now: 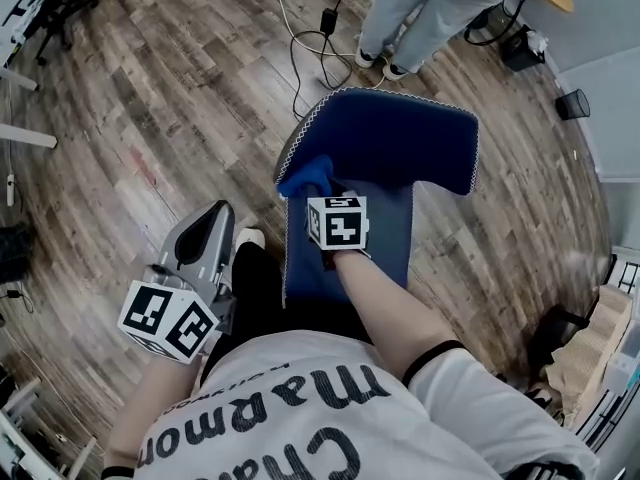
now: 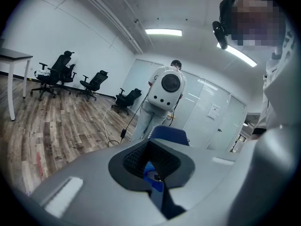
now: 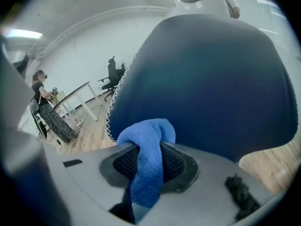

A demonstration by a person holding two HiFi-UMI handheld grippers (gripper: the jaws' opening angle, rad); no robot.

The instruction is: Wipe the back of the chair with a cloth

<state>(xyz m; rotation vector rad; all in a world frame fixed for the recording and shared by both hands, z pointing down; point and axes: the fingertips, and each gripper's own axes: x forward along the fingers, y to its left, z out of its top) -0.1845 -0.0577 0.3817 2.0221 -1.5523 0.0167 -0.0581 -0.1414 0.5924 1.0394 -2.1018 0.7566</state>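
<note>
Chair back (image 1: 400, 133): dark blue upholstered panel with rounded corners and white zigzag stitching along the rim. It stands upright, upper centre of the head view, and fills most of the right gripper view.

Cloth (image 1: 307, 178): bright blue terry, bunched into a fold. It is clamped between the jaws of the right gripper (image 3: 149, 171), with the loop sticking out past them. It sits at the panel's left edge, just beside the stitching; actual contact can't be confirmed.

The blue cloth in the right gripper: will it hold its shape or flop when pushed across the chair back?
Probably floppy: the cloth folds and droops over the right gripper's shut jaws. Likely light, as it looks like thin, soft fabric. Its fuzzy surface should drag on the chair back rather than slip.
</note>
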